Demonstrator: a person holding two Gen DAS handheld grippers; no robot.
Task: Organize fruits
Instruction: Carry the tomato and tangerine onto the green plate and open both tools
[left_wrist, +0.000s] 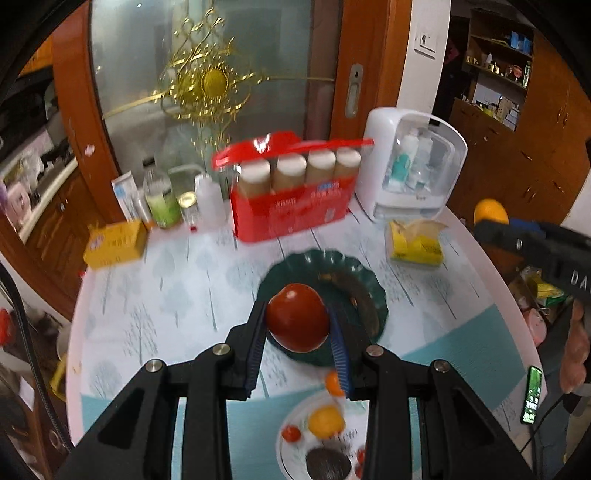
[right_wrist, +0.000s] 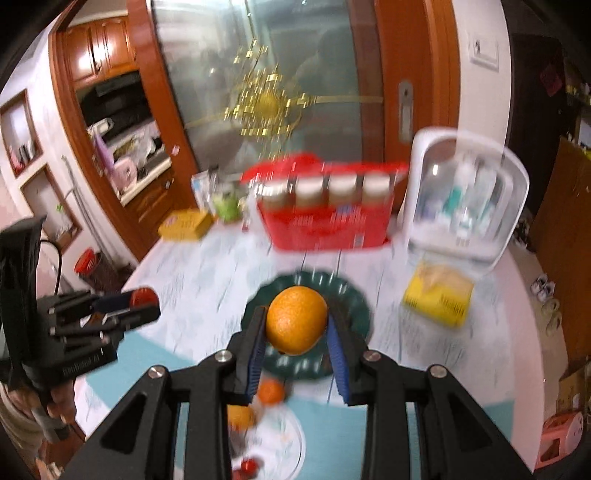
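My left gripper (left_wrist: 298, 323) is shut on a red apple (left_wrist: 297, 316), held above the near edge of the dark green plate (left_wrist: 354, 275). My right gripper (right_wrist: 296, 324) is shut on an orange (right_wrist: 296, 319), held over the same green plate (right_wrist: 352, 295). A white plate (left_wrist: 291, 439) near the table's front holds a yellow fruit (left_wrist: 326, 421), a small red fruit (left_wrist: 290, 432) and a dark fruit (left_wrist: 328, 461). A small orange fruit (left_wrist: 332, 382) lies between the plates. The right gripper with its orange (left_wrist: 490, 210) shows at the right of the left wrist view.
A red box of jars (left_wrist: 291, 206), a white cosmetics case (left_wrist: 413, 166), a yellow tissue pack (left_wrist: 415, 240), a yellow box (left_wrist: 116, 243) and bottles (left_wrist: 162, 199) stand along the table's back. A phone (left_wrist: 532, 395) lies at the right edge.
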